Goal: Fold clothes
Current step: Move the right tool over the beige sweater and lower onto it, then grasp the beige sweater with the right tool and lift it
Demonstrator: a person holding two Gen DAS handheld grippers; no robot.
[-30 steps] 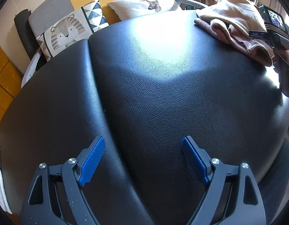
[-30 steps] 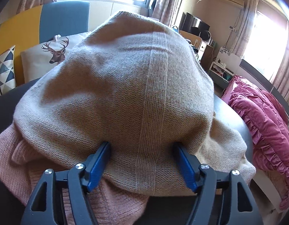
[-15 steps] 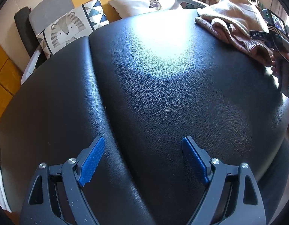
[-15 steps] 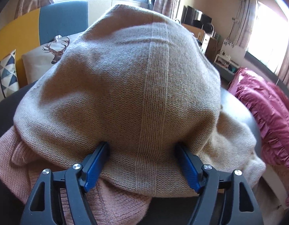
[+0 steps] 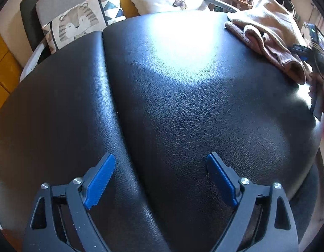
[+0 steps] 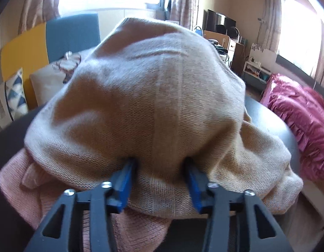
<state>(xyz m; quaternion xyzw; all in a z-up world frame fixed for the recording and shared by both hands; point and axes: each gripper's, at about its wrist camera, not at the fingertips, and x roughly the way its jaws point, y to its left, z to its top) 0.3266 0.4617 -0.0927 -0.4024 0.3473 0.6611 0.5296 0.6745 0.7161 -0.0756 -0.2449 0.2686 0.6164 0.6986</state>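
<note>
Beige sweater (image 6: 153,96) heaped, axis unclear | right gripper (image 6: 159,176) fingers closing on it | left gripper (image 5: 159,178) spread

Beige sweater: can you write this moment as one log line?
right gripper: closing on beige sweater | left gripper: opening, empty, over black cushion | pink garment: under sweater

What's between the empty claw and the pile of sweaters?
Only bare black leather cushion, seen in the left wrist view. Nothing sits between the open left claw and the beige sweater heaped at the far right.
</note>
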